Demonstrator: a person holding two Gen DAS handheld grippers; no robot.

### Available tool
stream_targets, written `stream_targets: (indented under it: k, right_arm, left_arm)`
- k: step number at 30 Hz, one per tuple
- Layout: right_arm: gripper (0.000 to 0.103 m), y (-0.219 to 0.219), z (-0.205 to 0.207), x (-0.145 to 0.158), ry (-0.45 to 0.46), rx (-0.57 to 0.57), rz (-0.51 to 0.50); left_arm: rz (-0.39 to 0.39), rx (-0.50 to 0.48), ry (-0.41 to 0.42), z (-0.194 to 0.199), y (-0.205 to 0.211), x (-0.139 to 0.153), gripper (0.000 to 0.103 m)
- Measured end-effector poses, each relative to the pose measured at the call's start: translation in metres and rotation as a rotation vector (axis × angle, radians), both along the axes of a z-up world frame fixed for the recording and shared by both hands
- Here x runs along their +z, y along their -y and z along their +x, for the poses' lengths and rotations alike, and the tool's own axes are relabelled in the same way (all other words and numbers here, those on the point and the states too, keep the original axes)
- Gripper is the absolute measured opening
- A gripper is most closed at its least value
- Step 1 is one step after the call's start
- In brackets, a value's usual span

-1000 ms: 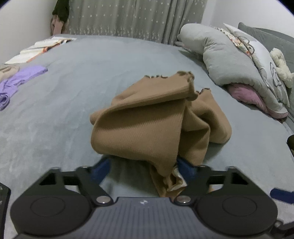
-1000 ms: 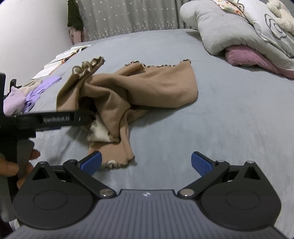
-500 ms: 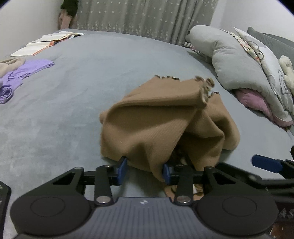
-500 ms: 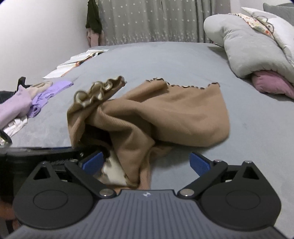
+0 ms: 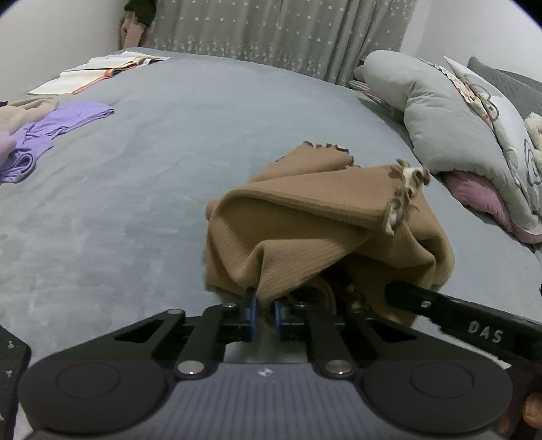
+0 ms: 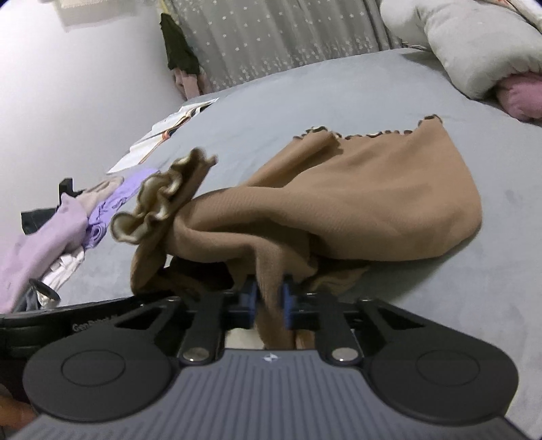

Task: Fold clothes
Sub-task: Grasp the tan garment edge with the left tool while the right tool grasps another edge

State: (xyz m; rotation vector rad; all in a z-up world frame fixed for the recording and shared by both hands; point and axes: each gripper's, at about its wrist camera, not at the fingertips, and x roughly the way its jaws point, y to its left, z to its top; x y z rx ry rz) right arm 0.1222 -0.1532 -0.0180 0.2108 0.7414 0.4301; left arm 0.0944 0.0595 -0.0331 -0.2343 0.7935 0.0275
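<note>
A crumpled tan ribbed garment (image 5: 325, 230) with frilled edges lies bunched on the grey bed (image 5: 142, 162). My left gripper (image 5: 263, 304) is shut on a fold at its near edge. My right gripper (image 6: 269, 298) is shut on another fold of the same tan garment (image 6: 355, 203), which spreads away to the right. The right gripper's black body (image 5: 457, 321) shows low right in the left wrist view, and the left gripper's body (image 6: 84, 321) shows low left in the right wrist view. A frilled cuff (image 6: 159, 199) sticks up at the left.
A purple garment (image 5: 50, 132) and other clothes (image 6: 40, 237) lie at the bed's left side. An open book (image 5: 95, 71) lies at the far left. Grey pillows and a pink item (image 5: 467, 135) are piled at the right. Curtains (image 5: 277, 30) hang behind.
Both grippers closed on the tan garment: the left narrowed first, then shut; the right went from wide open to shut. The garment bunched up and lifted slightly near them.
</note>
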Motion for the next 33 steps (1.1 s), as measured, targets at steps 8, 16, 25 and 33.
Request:
stream_targets:
  k: [8,16,25,33]
  right_arm:
    - [0.007,0.025,-0.016,0.023,0.079,-0.059,-0.012]
    - [0.006,0.073,-0.037,0.048,0.126,-0.183,0.004]
    - [0.007,0.125,-0.061,0.051,0.115,-0.304,0.007]
    - [0.007,0.156,-0.06,0.028,0.023,-0.38,-0.044]
  left_arm:
    - [-0.026,0.09,0.025,-0.01,-0.026,0.013,0.004]
    - [-0.036,0.122,0.04,-0.02,-0.042,0.026,0.004]
    - [0.0,0.098,0.038,-0.027,-0.037,0.03,0.004]
    - [0.097,-0.01,-0.008,-0.025,-0.012,0.019,0.005]
